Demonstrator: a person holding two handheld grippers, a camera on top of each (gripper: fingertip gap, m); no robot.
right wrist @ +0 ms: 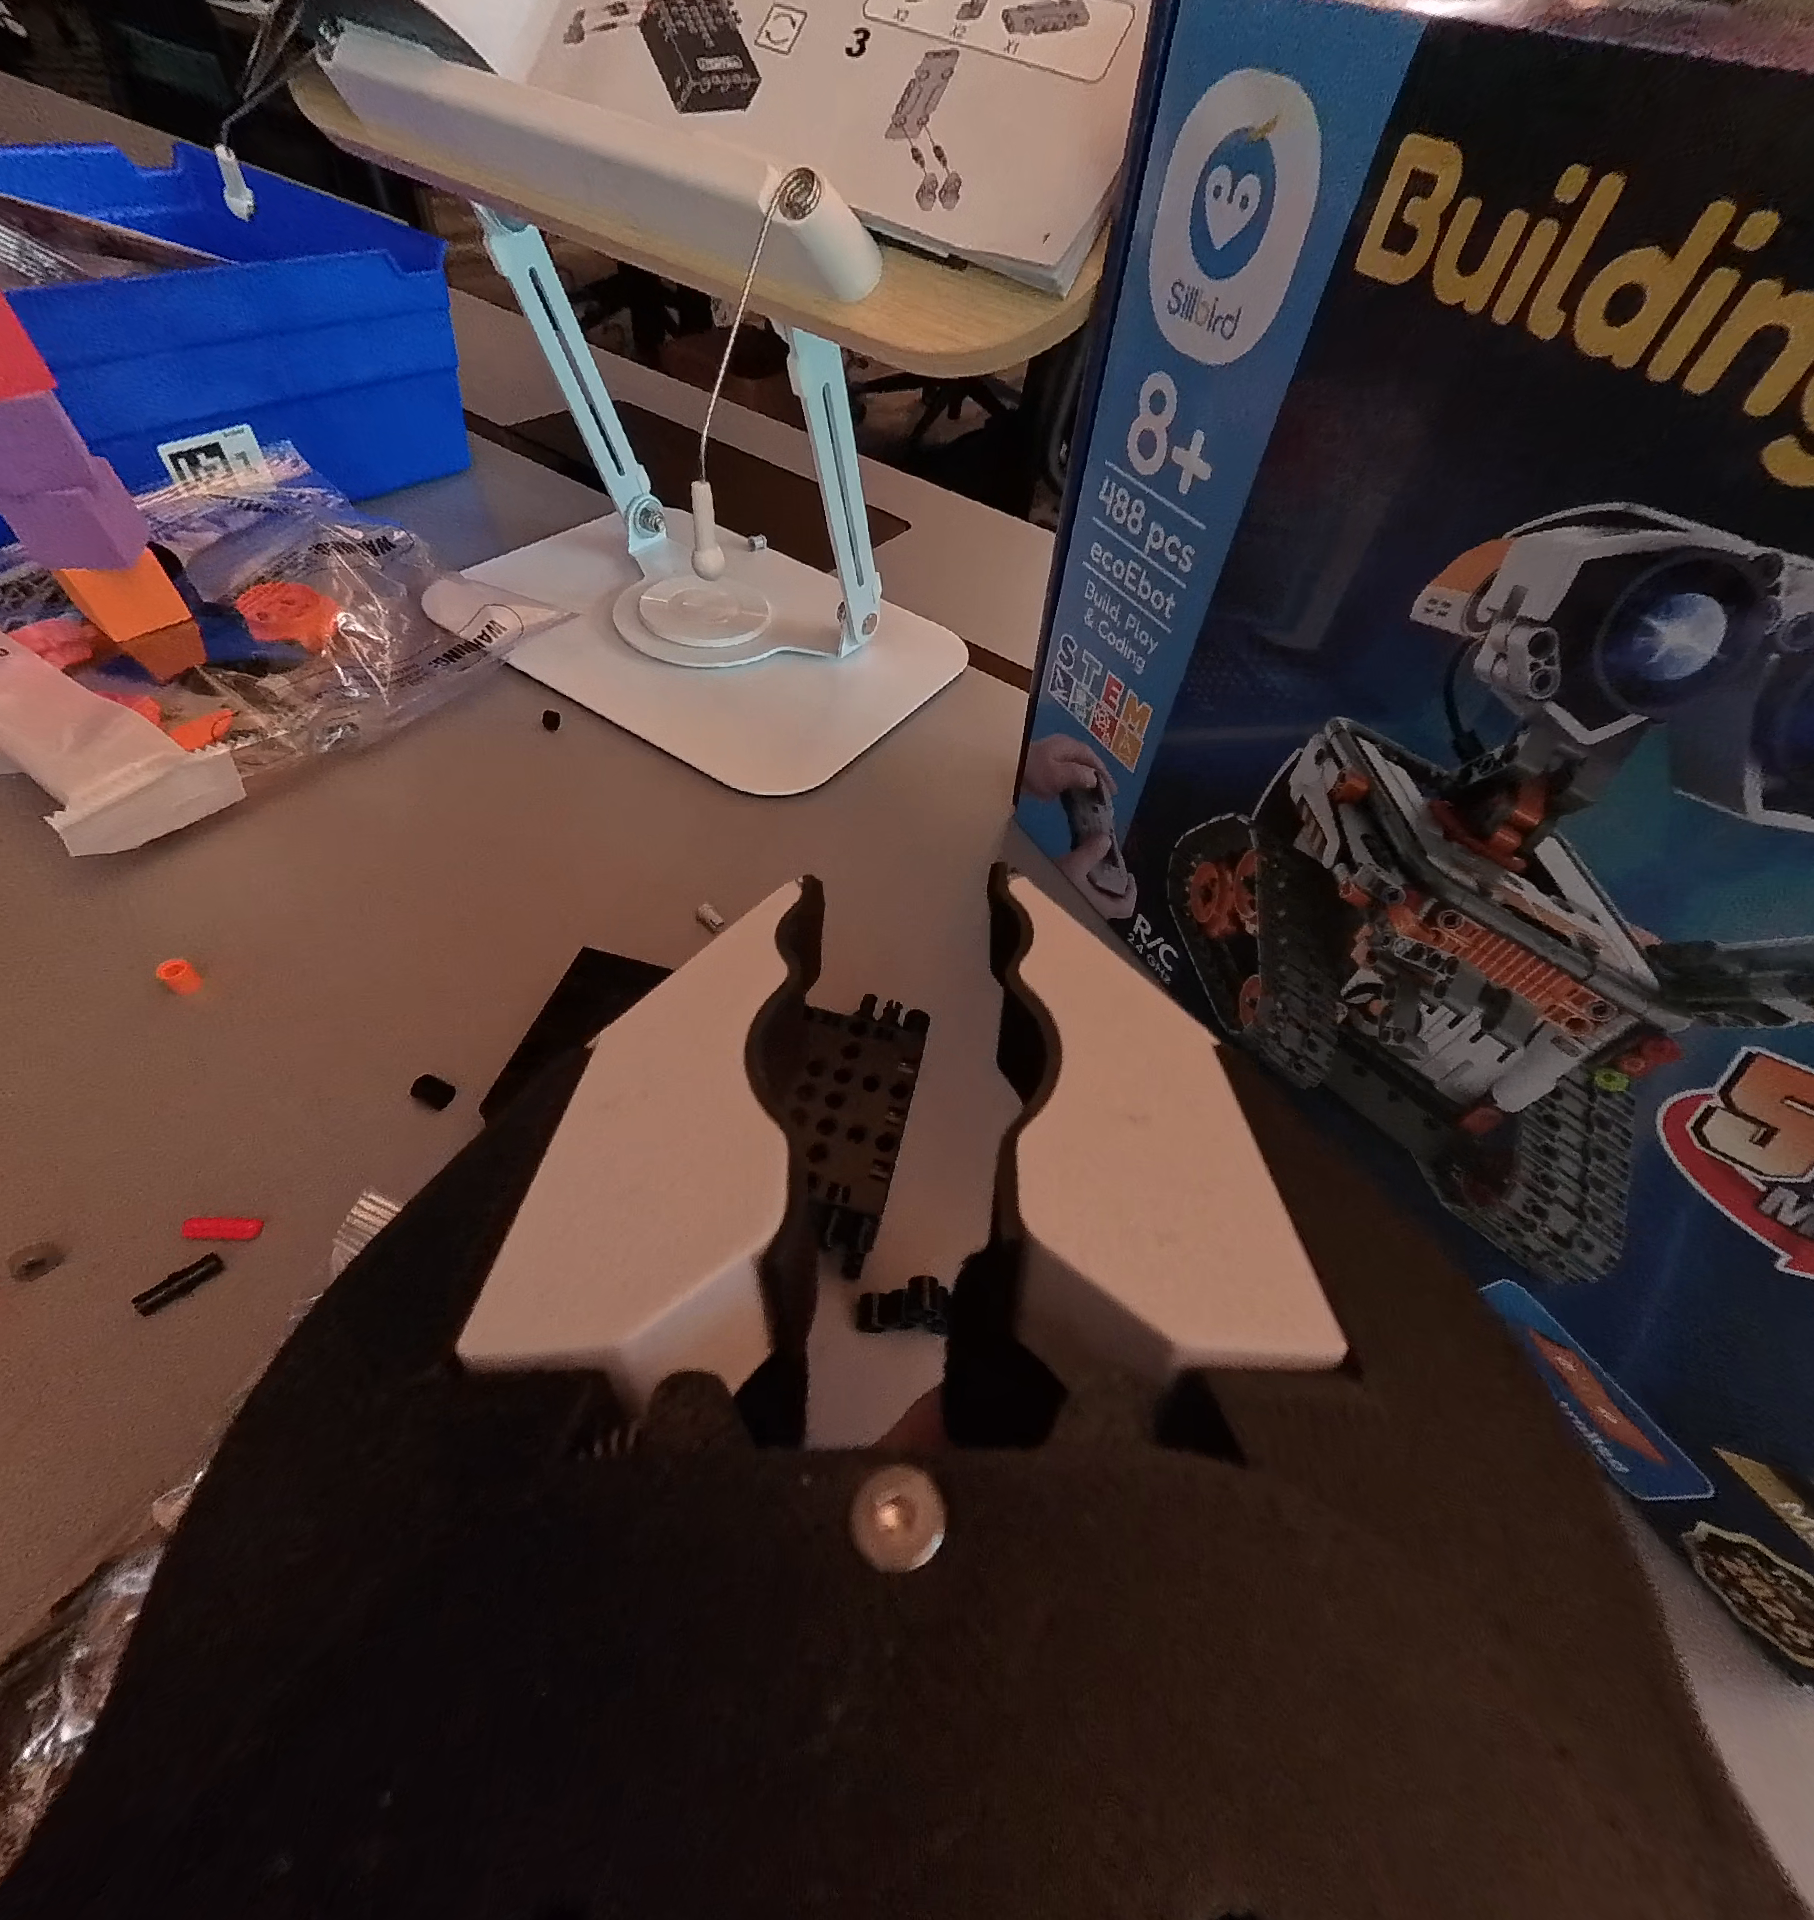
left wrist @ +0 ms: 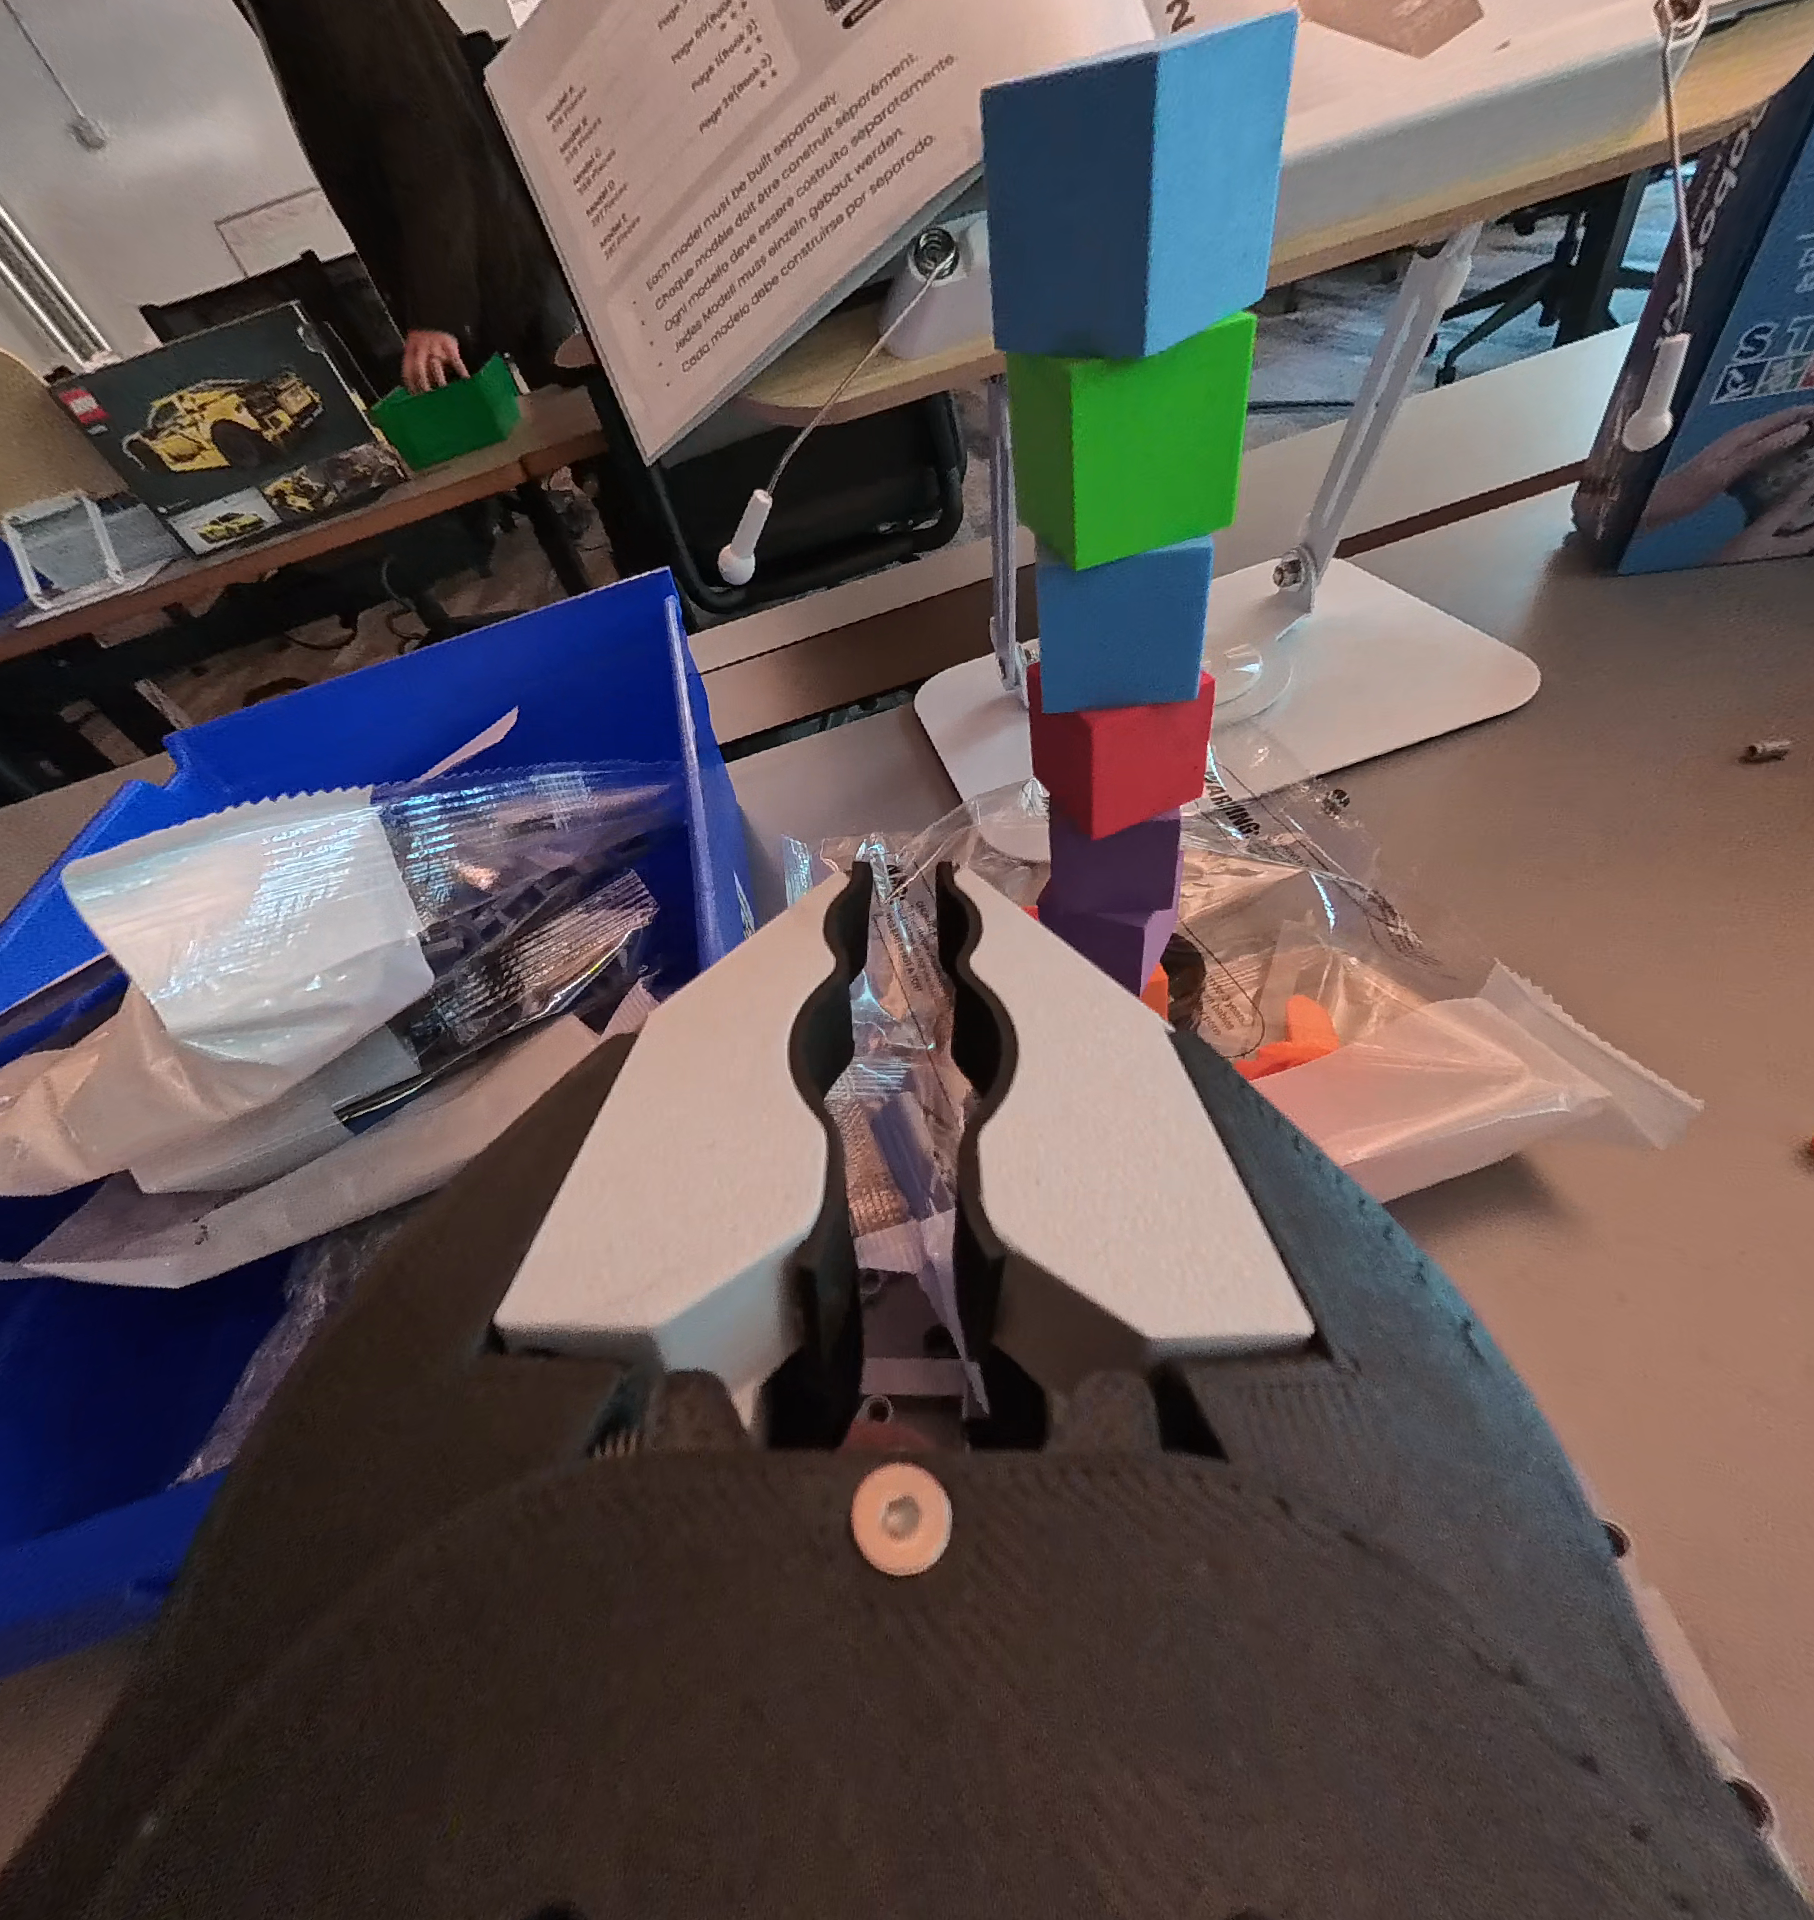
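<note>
Holding plastic bags (left wrist: 290, 966), the blue bin (left wrist: 591, 665) sits beside the left gripper (left wrist: 903, 883).

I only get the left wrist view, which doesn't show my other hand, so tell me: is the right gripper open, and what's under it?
Observer: The right gripper is open. A black perforated plate lies on the table below the gap.
Operator: Good. My left gripper has the clear plastic bag pinched. Any loose bits by the plate?
Observer: Yes, a small black connector lies just behind it, nearer the camera.
Operator: And to the right?
Observer: The big blue toy box stands upright close beside the right finger.
</note>
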